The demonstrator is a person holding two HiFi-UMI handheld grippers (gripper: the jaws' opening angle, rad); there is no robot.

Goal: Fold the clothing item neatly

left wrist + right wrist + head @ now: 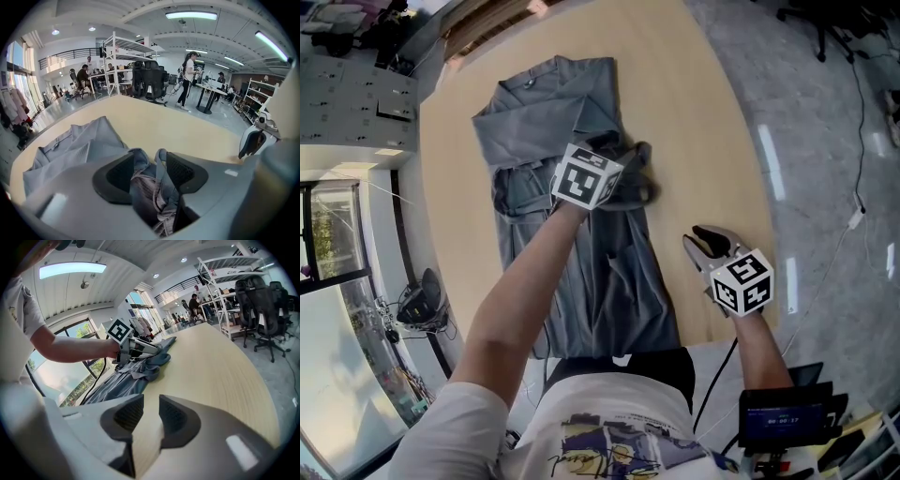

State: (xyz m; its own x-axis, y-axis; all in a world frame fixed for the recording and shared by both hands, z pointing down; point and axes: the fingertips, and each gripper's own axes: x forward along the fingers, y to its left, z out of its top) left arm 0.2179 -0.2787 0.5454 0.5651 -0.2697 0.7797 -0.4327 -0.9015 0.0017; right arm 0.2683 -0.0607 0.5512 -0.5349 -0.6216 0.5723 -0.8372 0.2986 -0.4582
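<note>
now left tool (151, 164) pinches bunched grey garment (619, 291) on table (694, 112).

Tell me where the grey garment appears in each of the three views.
Head view: the grey garment lies centre, stretching away from the person.
Left gripper view: lower left, one fold bunched between the fingers of the left gripper.
Right gripper view: left of centre, beneath that gripper.
Shared landmark: the wooden table.

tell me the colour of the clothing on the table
Plain blue-grey clothing, clearest in the head view.
</note>
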